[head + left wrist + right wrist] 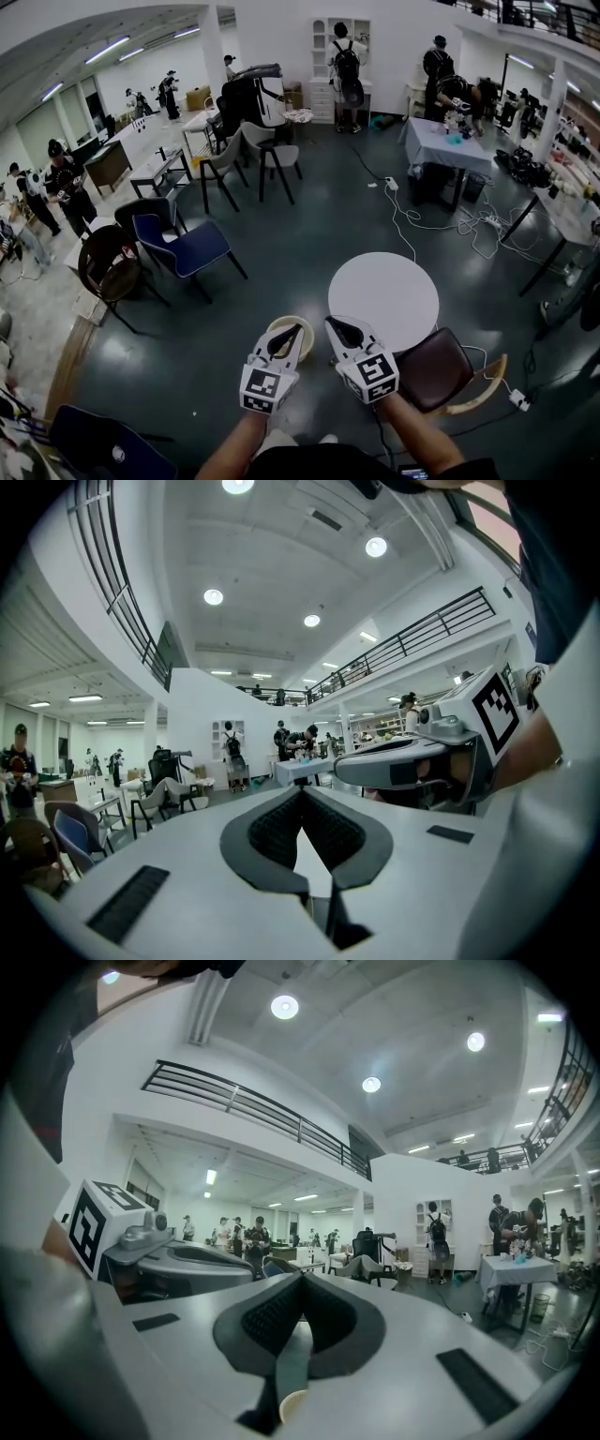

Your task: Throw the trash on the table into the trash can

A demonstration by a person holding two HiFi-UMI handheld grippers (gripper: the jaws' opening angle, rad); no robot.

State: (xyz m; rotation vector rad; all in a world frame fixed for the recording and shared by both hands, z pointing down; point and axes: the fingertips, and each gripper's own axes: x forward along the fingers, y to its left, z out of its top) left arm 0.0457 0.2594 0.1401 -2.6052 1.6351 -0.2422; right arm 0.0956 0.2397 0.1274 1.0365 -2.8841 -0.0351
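Over on the left there's a blue chair (187, 246) standing well apart from everything else. Both bare forearms come up from the bottom of the head view, side by side, holding the grippers out in front and about level, tips angled in toward each other. The left gripper (299, 327) has its jaws pressed together with nothing between them; its own view shows the dark pads meeting in a point. Right under its tip is the trash can (278, 325), on the floor just left of the round white table (384, 298). The right gripper (331, 322) is pinched closed the same way and also empty, close beside the left one, with its tip near the table's edge. A brown chair (433, 368) is tucked by the table on the right.
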